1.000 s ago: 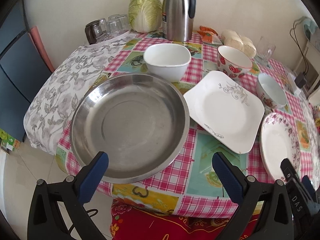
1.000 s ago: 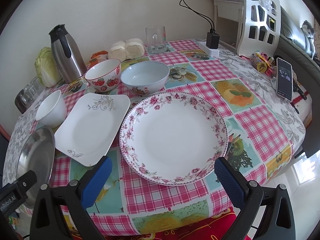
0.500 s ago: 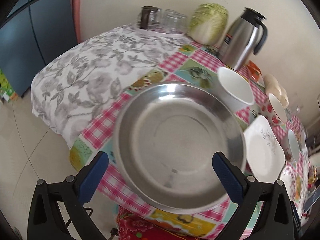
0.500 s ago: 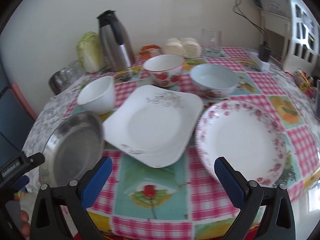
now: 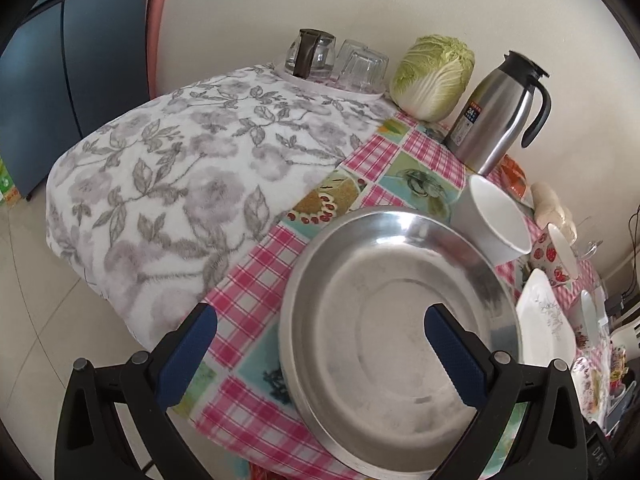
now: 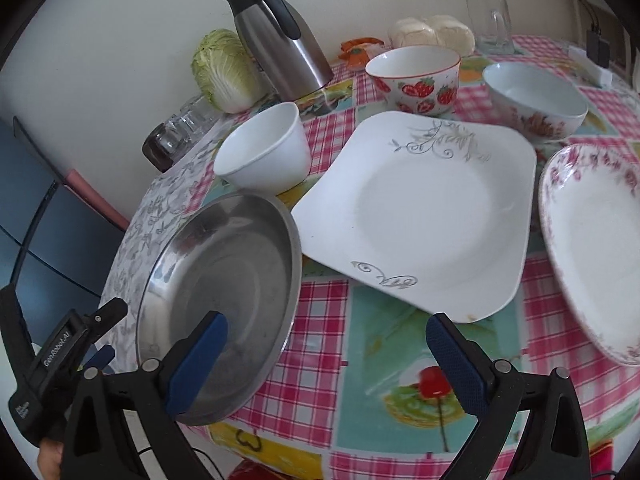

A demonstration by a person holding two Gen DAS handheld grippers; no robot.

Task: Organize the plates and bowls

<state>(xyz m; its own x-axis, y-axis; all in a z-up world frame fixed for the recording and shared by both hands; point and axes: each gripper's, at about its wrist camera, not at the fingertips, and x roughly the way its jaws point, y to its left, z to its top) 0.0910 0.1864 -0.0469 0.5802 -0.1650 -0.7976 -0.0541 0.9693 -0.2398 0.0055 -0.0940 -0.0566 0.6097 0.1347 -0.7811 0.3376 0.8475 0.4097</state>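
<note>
The word "GenRobot.AI" is printed in white along the black body of the left gripper [image 6: 68,344], seen at the lower left of the right wrist view; a second white marking lower on the same body is too small to be read. In the left wrist view, white letters reading "DAS" are shown on a black device [image 5: 600,458] at the lower right edge. A label [image 5: 472,114] on the steel thermos jug [image 5: 498,114] bears the number "24" in large figures; the smaller print around it cannot be made out.
</note>
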